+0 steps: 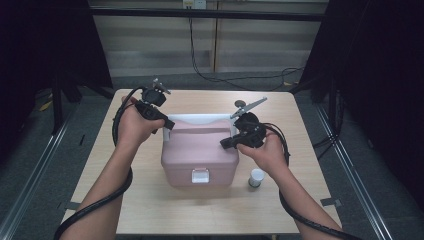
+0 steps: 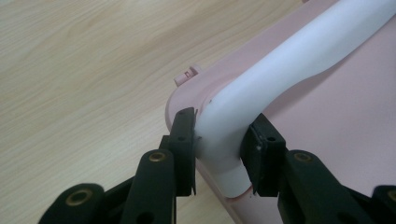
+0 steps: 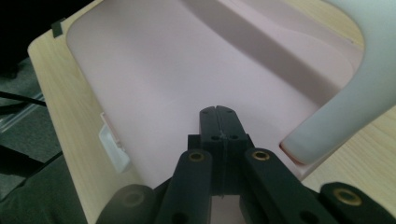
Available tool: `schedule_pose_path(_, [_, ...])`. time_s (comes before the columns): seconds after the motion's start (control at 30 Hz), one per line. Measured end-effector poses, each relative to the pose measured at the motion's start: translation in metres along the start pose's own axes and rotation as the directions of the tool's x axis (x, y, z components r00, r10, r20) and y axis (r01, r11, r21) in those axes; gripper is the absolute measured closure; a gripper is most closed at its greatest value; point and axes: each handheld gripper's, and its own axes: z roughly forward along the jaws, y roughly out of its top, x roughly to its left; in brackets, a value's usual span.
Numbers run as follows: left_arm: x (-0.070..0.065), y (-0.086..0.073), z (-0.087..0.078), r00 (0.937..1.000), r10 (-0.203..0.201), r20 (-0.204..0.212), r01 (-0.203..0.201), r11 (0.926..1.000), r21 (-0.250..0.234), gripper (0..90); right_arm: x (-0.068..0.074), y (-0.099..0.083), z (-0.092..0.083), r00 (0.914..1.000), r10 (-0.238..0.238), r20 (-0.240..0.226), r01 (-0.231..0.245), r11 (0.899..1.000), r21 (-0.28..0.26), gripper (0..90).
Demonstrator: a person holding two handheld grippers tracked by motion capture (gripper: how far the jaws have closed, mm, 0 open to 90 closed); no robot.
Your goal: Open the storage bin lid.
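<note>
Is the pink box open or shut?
Shut. The box's lid lies flat and its white latch sits down at the front.

Box (image 1: 200,152) mid-table (image 1: 150,210), small jar (image 1: 256,177) just right

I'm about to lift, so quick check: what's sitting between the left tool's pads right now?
In the left gripper view, the white handle of the pink box sits between the left tool's pads, near its hinge end.
</note>
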Motion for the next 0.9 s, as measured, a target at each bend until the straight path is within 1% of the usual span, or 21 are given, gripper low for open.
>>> schedule_pose_path(0.07, [0.002, 0.000, 0.000, 0.9999, 0.007, 0.015, -0.007, 1.0000, 0.000, 67.3, -0.003, -0.002, 0.000, 0.9998, 0.012, -0.015, -0.012, 1.000, -0.015, 90.0])
schedule_pose_path(0.1, [0.002, 0.000, -0.001, 0.9998, 0.007, 0.019, -0.007, 1.0000, 0.002, 67.4, -0.002, -0.002, 0.000, 0.9999, 0.008, -0.015, -0.009, 1.000, -0.015, 90.0])
schedule_pose_path(0.23, [0.003, -0.001, -0.001, 0.9994, 0.019, 0.027, -0.020, 0.9998, 0.005, 67.8, 0.004, 0.001, -0.001, 0.9990, -0.037, 0.023, 0.037, 0.999, 0.005, 90.0])
schedule_pose_path(0.27, [0.003, -0.001, -0.002, 0.9992, 0.030, 0.026, -0.030, 0.9996, 0.002, 67.9, 0.005, 0.001, -0.001, 0.9986, -0.045, 0.026, 0.045, 0.999, 0.005, 90.0])
schedule_pose_path(0.3, [0.003, -0.001, -0.002, 0.9990, 0.038, 0.023, -0.038, 0.9993, 0.001, 68.0, 0.005, 0.000, -0.001, 0.9985, -0.048, 0.025, 0.048, 0.999, 0.005, 90.0])
schedule_pose_path(0.33, [0.003, -0.001, -0.002, 0.9992, 0.028, 0.027, -0.028, 0.9996, -0.001, 68.1, 0.005, 0.000, -0.002, 0.9985, -0.048, 0.027, 0.048, 0.999, 0.006, 90.0])
schedule_pose_path(0.37, [0.003, -0.001, -0.002, 0.9990, 0.034, 0.028, -0.034, 0.9994, -0.002, 68.1, 0.005, -0.001, -0.003, 0.9982, -0.052, 0.028, 0.052, 0.999, 0.006, 90.0])
schedule_pose_path(0.43, [0.004, -0.001, -0.003, 0.9989, 0.034, 0.032, -0.034, 0.9994, -0.002, 68.2, 0.006, -0.002, -0.005, 0.9969, -0.064, 0.045, 0.064, 0.998, 0.007, 90.0])
schedule_pose_path(0.47, [0.004, -0.001, -0.003, 0.9989, 0.032, 0.034, -0.032, 0.9995, -0.002, 68.4, 0.005, -0.002, -0.006, 0.9977, -0.058, 0.034, 0.058, 0.998, 0.004, 90.0])
schedule_pose_path(0.5, [0.004, -0.002, -0.004, 0.9990, 0.026, 0.036, -0.026, 0.9997, -0.003, 68.4, 0.003, -0.004, -0.007, 0.9978, -0.057, 0.035, 0.057, 0.998, 0.002, 90.0])
schedule_pose_path(0.53, [0.005, -0.002, -0.005, 0.9986, 0.036, 0.038, -0.036, 0.9993, -0.003, 68.4, 0.001, -0.005, -0.008, 0.9979, -0.052, 0.039, 0.052, 0.999, -0.001, 90.0])
schedule_pose_path(0.57, [0.005, -0.002, -0.005, 0.9985, 0.035, 0.041, -0.035, 0.9994, -0.001, 68.5, 0.000, -0.006, -0.010, 0.9984, -0.046, 0.034, 0.046, 0.999, -0.002, 90.0])
schedule_pose_path(0.63, [0.005, -0.002, -0.006, 0.9985, 0.032, 0.044, -0.031, 0.9994, -0.012, 68.6, -0.003, -0.008, -0.014, 0.9984, -0.041, 0.040, 0.041, 0.999, -0.010, 90.0])
schedule_pose_path(0.67, [0.006, -0.002, -0.007, 0.9982, 0.042, 0.042, -0.042, 0.9991, -0.012, 68.7, -0.004, -0.008, -0.016, 0.9986, -0.036, 0.038, 0.036, 0.999, -0.016, 90.0])
schedule_pose_path(0.7, [0.006, -0.001, -0.008, 0.9982, 0.039, 0.045, -0.039, 0.9991, -0.014, 68.7, -0.006, -0.009, -0.018, 0.9984, -0.034, 0.044, 0.035, 0.999, -0.019, 90.0])
schedule_pose_path(0.73, [0.007, -0.001, -0.008, 0.9977, 0.047, 0.049, -0.047, 0.9988, -0.016, 68.7, -0.007, -0.010, -0.020, 0.9982, -0.031, 0.050, 0.032, 0.999, -0.019, 90.0])
schedule_pose_path(0.77, [0.006, -0.001, -0.009, 0.9981, 0.037, 0.049, -0.037, 0.9992, -0.014, 68.8, -0.008, -0.011, -0.022, 0.9983, -0.030, 0.050, 0.031, 0.999, -0.018, 90.0])
schedule_pose_path(0.8, [0.006, 0.000, -0.010, 0.9977, 0.048, 0.049, -0.047, 0.9988, -0.014, 68.8, -0.009, -0.012, -0.023, 0.9980, -0.030, 0.055, 0.031, 0.999, -0.016, 90.0])
schedule_pose_path(0.83, [0.006, 0.000, -0.010, 0.9975, 0.045, 0.053, -0.045, 0.9989, -0.013, 68.8, -0.010, -0.012, -0.024, 0.9980, -0.027, 0.058, 0.028, 0.999, -0.017, 90.0])
schedule_pose_path(0.87, [0.006, 0.000, -0.011, 0.9978, 0.045, 0.048, -0.045, 0.9989, -0.017, 68.8, -0.011, -0.013, -0.026, 0.9983, -0.024, 0.053, 0.025, 1.000, -0.019, 90.0])
schedule_pose_path(0.9, [0.006, 0.001, -0.012, 0.9976, 0.048, 0.049, -0.048, 0.9987, -0.017, 68.8, -0.011, -0.014, -0.027, 0.9981, -0.022, 0.058, 0.024, 1.000, -0.019, 90.0])
